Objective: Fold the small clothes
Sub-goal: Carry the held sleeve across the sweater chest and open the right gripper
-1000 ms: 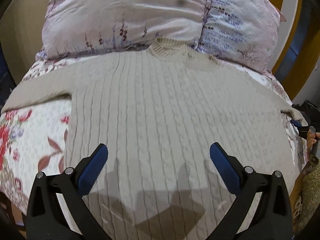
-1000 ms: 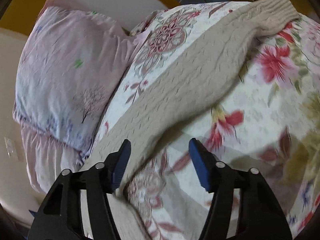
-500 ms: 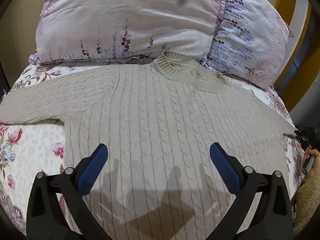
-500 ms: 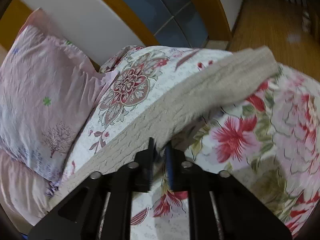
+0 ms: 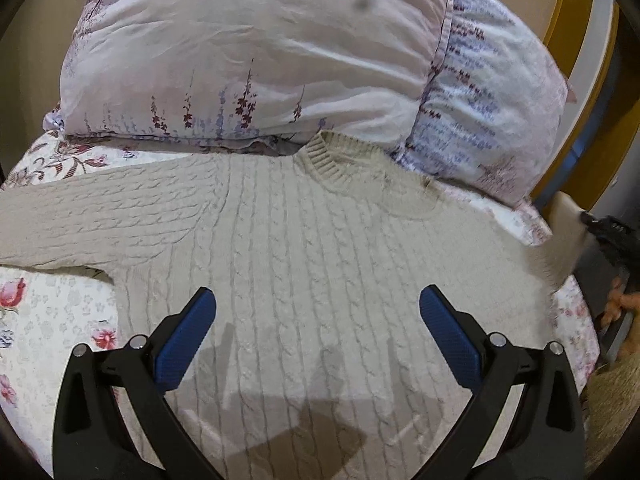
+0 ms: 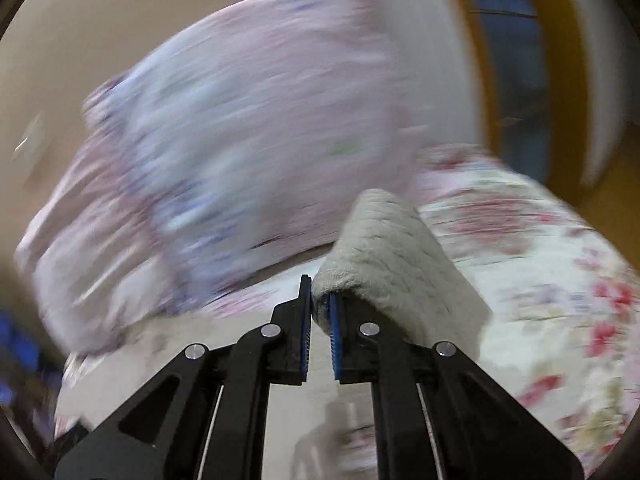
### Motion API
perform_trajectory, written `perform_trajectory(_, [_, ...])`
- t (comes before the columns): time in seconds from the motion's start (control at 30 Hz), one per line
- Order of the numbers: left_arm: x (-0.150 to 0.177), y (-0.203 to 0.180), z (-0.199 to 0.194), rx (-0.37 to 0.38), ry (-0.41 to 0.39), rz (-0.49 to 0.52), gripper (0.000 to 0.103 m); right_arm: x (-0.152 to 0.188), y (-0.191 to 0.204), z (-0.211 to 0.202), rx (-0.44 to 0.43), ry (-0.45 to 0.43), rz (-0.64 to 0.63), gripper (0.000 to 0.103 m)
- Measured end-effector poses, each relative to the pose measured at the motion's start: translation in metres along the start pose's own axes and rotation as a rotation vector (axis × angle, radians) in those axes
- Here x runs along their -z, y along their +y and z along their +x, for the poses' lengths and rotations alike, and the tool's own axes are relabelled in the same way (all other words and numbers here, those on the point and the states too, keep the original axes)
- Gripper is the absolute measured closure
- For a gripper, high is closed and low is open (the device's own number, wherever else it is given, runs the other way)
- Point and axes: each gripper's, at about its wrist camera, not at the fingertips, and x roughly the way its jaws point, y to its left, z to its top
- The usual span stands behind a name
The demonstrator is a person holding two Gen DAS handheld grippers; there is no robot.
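A beige cable-knit sweater point(image 5: 320, 264) lies flat on the floral bedspread point(image 5: 52, 312), collar toward the pillows. Its one sleeve point(image 5: 88, 220) stretches out to the left. My left gripper point(image 5: 316, 316) is open and empty, hovering above the sweater's body. My right gripper point(image 6: 320, 320) is shut on the other sleeve point(image 6: 384, 248) and holds it lifted off the bed; the sleeve drapes over the right finger. In the left wrist view this raised sleeve point(image 5: 560, 236) shows at the right edge with the right gripper point(image 5: 612, 232) beside it.
Two pale floral pillows point(image 5: 256, 60) lean at the head of the bed behind the collar. A yellow wooden frame point(image 5: 580, 40) and wall stand at the right. The bed's right edge point(image 5: 580, 320) drops off near my hand. The right wrist view is motion-blurred.
My right gripper closed on the sweater's sleeve and has lifted it, swinging toward the pillows. My left gripper stayed open and drew closer toward the collar.
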Motion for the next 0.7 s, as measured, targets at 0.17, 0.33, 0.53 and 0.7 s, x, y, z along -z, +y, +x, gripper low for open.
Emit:
perform_trajectory(0.17, [0.002, 0.005, -0.005, 0.095, -0.04, -0.058, 0.002, 0.063, 0.084, 0.044, -0.177, 0.23, -0.172, 0.094])
perform_trajectory(0.33, [0.0, 0.005, -0.003, 0.121, -0.024, -0.062, 0.002, 0.102, 0.097, 0.077, -0.173, 0.378, -0.168, 0.092])
perform_trajectory(0.53, [-0.002, 0.011, 0.002, 0.185, -0.002, -0.102, 0.002, 0.095, 0.058, 0.066, -0.189, 0.37, 0.066, 0.049])
perform_trajectory(0.7, [-0.003, 0.016, 0.006, 0.206, 0.013, -0.134, 0.002, 0.083, 0.019, 0.063, -0.13, 0.317, 0.255, 0.05])
